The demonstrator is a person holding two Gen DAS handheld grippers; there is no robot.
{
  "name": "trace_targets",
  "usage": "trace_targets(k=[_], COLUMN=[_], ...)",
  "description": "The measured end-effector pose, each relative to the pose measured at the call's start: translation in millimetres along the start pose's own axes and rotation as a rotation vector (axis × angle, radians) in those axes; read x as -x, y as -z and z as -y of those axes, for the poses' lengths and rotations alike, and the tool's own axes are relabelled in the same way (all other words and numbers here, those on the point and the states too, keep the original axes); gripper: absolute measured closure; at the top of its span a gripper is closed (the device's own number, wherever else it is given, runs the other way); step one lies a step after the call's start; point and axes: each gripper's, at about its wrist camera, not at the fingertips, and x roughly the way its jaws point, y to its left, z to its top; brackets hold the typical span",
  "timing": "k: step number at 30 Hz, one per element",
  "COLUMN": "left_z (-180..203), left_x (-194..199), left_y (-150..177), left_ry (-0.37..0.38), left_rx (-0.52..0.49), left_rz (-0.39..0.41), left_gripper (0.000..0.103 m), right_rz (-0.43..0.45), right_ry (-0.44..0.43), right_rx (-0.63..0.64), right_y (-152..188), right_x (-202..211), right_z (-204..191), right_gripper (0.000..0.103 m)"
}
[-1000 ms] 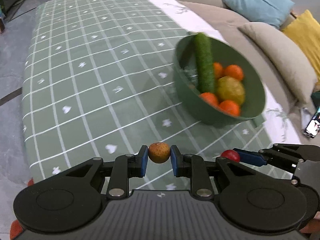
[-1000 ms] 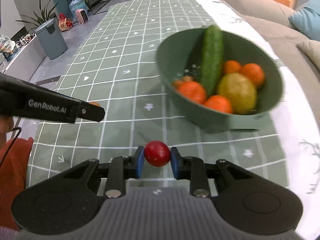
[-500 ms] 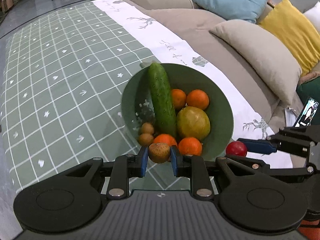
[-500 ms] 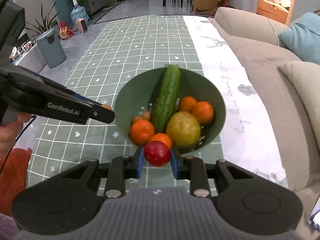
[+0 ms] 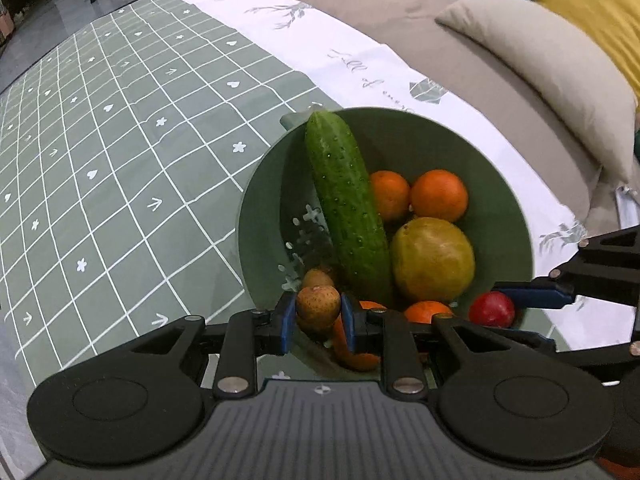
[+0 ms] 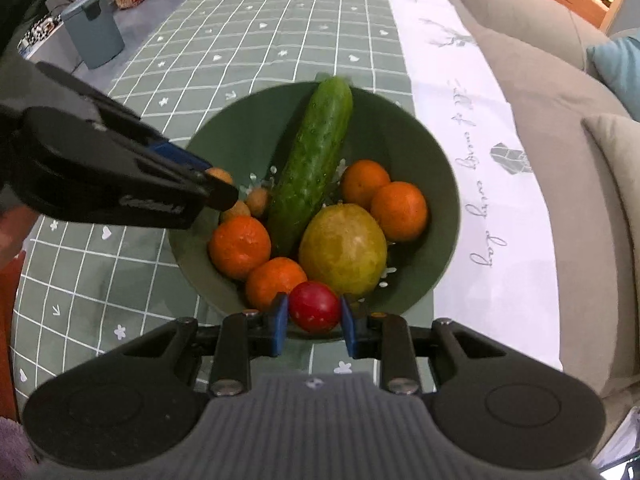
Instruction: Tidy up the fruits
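A green bowl [image 5: 500, 184] [image 6: 400, 120] on the checked tablecloth holds a cucumber [image 5: 346, 208] [image 6: 312, 160], several oranges [image 5: 439, 195] [image 6: 239, 246], a yellow-green round fruit [image 5: 433, 259] [image 6: 342, 249] and small brown fruits [image 6: 256, 199]. My left gripper [image 5: 318, 314] is shut on a small brown fruit [image 5: 318, 303] over the bowl's near-left rim; it also shows in the right wrist view [image 6: 216, 184]. My right gripper [image 6: 314, 322] is shut on a small red fruit [image 6: 314, 306] at the bowl's near rim; that red fruit also shows in the left wrist view [image 5: 491, 309].
The green checked tablecloth [image 5: 120, 160] covers the table, with a white printed strip [image 6: 472, 128] along its side. A beige sofa with cushions [image 5: 540, 60] lies beyond it. A grey bin [image 6: 94, 32] stands on the floor at the far left.
Both grippers have moved closer to the bowl and now hold their fruits over its rim. Both stay shut on their fruits.
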Motion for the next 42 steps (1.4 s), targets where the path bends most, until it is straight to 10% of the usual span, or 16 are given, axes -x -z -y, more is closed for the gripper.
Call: trace_targets(k=[12, 23, 31, 42], left_z=[6.4, 10.5, 6.1, 2.5], left_x=[-14.9, 26.5, 86.2, 143.8], left_y=[-9.5, -1.4, 17.2, 70.2], left_ry=[-0.034, -0.047, -0.088, -0.135], left_rx=[-0.074, -0.084, -0.028, 0.047], left_rz=[-0.011, 0.077, 0.2, 0.326], left_gripper=[0.058, 0.041, 0.037, 0.034], right_rz=[-0.045, 0.031, 0.158, 0.418], right_ry=[-0.002, 0.043, 0.089, 0.177], right_rx=[0.04, 0.041, 0.005, -0.112], right_y=[-6.4, -7.5, -0.9, 36.9], right_x=[-10.7, 16.0, 63.4, 133.2], right_z=[-0.9, -10.7, -27.8, -62.1], right_gripper=[0.076, 0.036, 0.013, 0.008])
